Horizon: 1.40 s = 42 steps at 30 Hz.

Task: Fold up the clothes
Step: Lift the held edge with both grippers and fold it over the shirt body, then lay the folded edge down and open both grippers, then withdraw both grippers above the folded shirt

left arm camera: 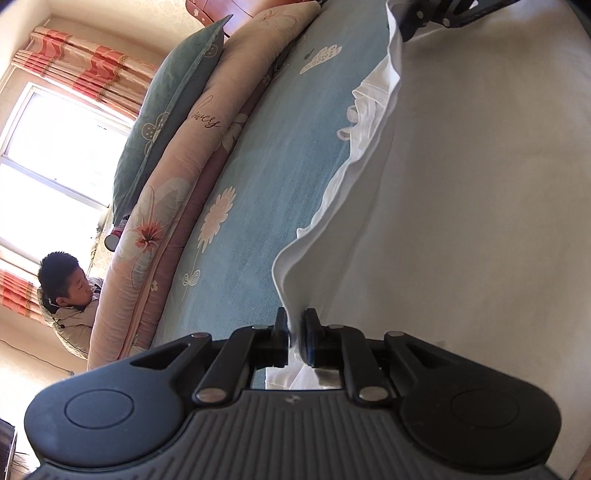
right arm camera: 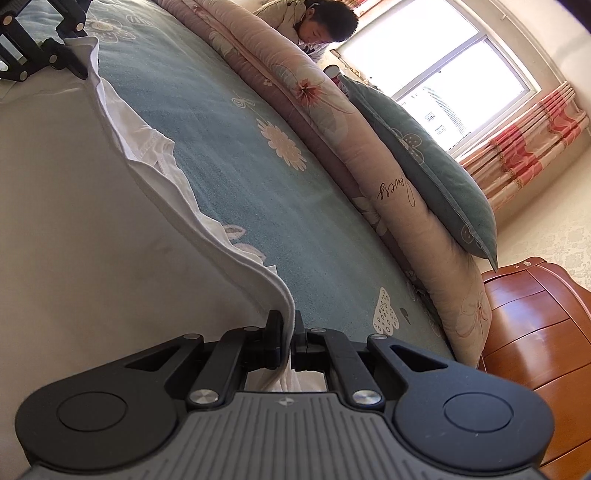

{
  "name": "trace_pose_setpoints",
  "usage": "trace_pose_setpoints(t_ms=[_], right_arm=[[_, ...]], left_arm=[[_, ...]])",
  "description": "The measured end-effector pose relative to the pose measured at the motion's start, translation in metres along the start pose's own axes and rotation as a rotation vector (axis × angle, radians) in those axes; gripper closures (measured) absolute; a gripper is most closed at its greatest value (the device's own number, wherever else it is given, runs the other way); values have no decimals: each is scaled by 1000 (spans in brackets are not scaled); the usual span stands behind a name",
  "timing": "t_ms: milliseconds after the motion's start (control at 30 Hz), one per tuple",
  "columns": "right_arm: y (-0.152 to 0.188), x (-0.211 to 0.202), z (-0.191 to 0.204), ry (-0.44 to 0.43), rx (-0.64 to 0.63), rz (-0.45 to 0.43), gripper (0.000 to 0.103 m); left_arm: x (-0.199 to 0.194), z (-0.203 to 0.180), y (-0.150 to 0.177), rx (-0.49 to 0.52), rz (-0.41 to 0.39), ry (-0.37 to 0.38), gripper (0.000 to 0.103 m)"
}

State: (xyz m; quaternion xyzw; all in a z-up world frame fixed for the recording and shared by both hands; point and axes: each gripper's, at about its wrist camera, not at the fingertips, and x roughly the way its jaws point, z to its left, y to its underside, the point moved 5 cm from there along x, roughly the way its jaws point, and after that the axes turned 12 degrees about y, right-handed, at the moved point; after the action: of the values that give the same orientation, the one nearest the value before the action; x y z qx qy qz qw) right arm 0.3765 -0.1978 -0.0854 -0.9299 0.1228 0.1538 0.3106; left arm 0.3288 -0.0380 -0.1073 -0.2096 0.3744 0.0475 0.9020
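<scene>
Left gripper matte black with silver pivot screws, ribbed grey body; right gripper identical

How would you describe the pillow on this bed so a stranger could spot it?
Start at the bed with the blue flowered sheet. Along its far side lies a long pink quilt. The pillow leans on that quilt, toward the window: plain teal with small pale flowers, unlike the pink quilt.

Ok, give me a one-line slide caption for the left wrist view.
Left gripper shut on one edge of the white garment, right gripper holding the far end, above the blue bedsheet.
</scene>
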Motion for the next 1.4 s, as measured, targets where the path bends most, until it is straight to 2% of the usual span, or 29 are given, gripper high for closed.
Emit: trace_pose_setpoints(t_ms=[33, 100, 200, 233, 267, 333, 400, 500, 700, 767, 900, 1000, 1100, 1200, 1233, 1367, 1400], right_arm=[[2, 3, 1, 4, 6, 6, 94], [5, 9, 2, 16, 16, 19, 72], [8, 15, 2, 22, 25, 23, 46], [8, 17, 2, 17, 24, 23, 45], [8, 18, 1, 10, 22, 23, 44], [7, 21, -2, -5, 14, 15, 41], [6, 26, -5, -35, -2, 16, 31], [3, 40, -17, -122, 31, 26, 29], [-5, 43, -53, -251, 187, -23, 27], [-6, 36, -68, -255, 236, -43, 23], [6, 23, -97, -218, 329, -37, 23], [28, 12, -112, -208, 412, 7, 23], [62, -3, -116, -233, 491, 74, 24], [98, -21, -113, -250, 548, 131, 32], [109, -27, -112, -262, 577, 147, 35], [147, -44, -113, -358, 750, 192, 56], [154, -45, -112, -381, 795, 200, 57]], left_arm=[[3, 2, 0, -21, 0, 15, 90], [5, 14, 0, -113, -21, 59, 85], [9, 32, -1, -251, -52, 125, 70], [10, 38, -1, -299, -62, 147, 61], [12, 47, -1, -356, -72, 170, 56], [17, 64, 1, -471, -89, 217, 56], [26, 78, 6, -578, -90, 251, 56], [38, 92, 14, -688, -82, 257, 56], [27, 112, 23, -765, -144, 245, 56], [18, 120, 28, -788, -175, 236, 52], [1, 114, 43, -823, -165, 237, 51], [-12, 110, 54, -849, -158, 238, 51], [-24, 106, 65, -876, -151, 238, 51], [-37, 98, 76, -898, -144, 244, 51], [-43, 84, 75, -889, -145, 266, 51], [-63, 30, 71, -794, -148, 299, 49], [-66, 20, 69, -774, -144, 300, 49]])
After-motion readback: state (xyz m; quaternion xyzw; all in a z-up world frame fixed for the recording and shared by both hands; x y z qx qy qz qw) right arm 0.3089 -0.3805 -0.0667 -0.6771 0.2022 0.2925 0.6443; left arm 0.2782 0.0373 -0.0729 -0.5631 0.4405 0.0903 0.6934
